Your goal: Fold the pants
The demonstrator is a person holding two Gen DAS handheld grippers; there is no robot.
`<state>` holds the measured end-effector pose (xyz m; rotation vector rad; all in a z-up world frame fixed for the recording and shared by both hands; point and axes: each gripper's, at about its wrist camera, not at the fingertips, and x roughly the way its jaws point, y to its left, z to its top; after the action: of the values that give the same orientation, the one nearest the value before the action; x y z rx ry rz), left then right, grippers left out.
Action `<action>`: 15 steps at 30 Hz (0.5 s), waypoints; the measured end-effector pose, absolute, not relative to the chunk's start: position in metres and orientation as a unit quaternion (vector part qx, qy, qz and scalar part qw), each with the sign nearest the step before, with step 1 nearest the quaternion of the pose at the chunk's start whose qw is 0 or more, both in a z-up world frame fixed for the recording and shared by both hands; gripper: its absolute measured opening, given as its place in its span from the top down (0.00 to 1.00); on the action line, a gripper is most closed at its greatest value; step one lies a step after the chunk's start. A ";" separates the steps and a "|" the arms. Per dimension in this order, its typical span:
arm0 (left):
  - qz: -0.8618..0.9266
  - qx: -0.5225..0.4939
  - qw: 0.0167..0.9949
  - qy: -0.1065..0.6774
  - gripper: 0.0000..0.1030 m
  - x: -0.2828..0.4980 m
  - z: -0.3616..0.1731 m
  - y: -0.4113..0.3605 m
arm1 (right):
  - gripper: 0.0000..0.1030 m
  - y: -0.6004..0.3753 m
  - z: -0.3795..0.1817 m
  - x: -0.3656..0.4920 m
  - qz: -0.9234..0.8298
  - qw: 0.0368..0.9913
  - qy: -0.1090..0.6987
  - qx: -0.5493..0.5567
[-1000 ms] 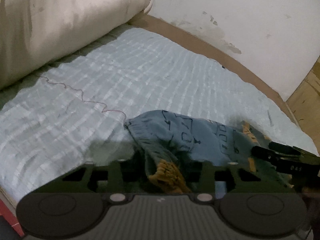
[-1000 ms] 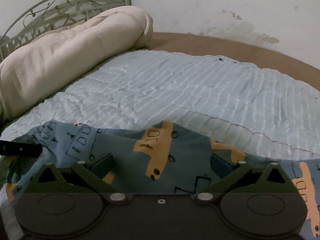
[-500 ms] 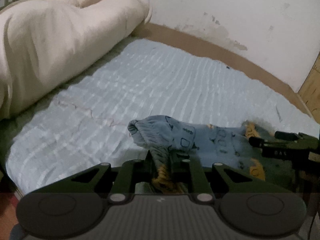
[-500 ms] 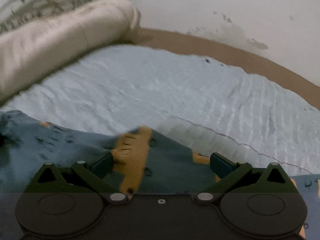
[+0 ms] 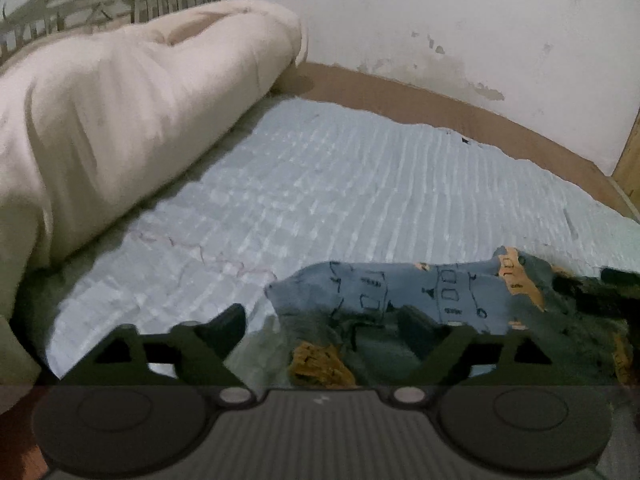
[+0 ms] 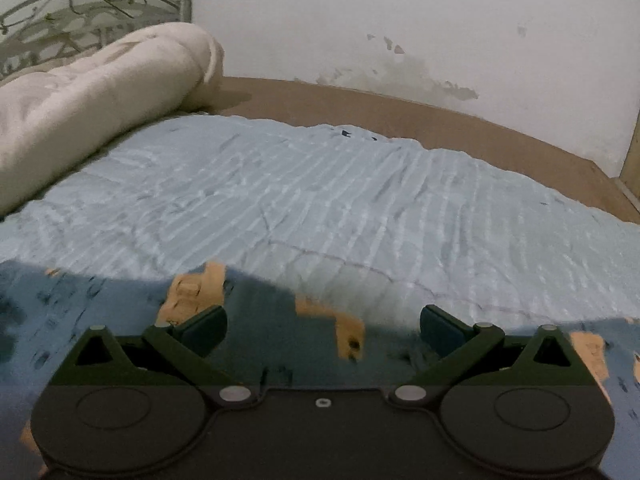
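Note:
The pants [image 5: 416, 296] are blue-grey with orange car prints and lie bunched on the light blue quilt [image 5: 360, 184]. My left gripper [image 5: 324, 324] is open, its jaws wide apart, with a crumpled end of the pants lying between them. In the right wrist view the pants [image 6: 120, 312] spread across the bottom of the frame. My right gripper [image 6: 322, 324] is open above the cloth and holds nothing. The right gripper's dark tip shows at the far right edge of the left wrist view.
A rolled cream duvet [image 5: 120, 120] lies along the left side by the metal headboard [image 6: 80, 12]. A brown bed edge [image 6: 440, 120] and a white stained wall [image 6: 400, 20] bound the far side. A wooden panel [image 5: 630, 160] stands at the right.
My left gripper, shut on the pants' end half a second ago, has opened and let it go. The right gripper stays open; its view has shifted over the cloth.

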<state>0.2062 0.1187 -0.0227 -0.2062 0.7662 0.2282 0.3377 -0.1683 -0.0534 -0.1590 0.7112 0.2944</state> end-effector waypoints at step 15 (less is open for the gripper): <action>0.050 -0.035 0.932 0.357 0.00 0.220 0.002 0.030 | 0.01 -0.241 -0.049 0.250 0.166 0.914 0.364 -0.070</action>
<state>0.2203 0.0303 0.0023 -0.0720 0.7311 0.1014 0.2502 -0.2414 -0.0492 -0.1450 0.7498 0.3427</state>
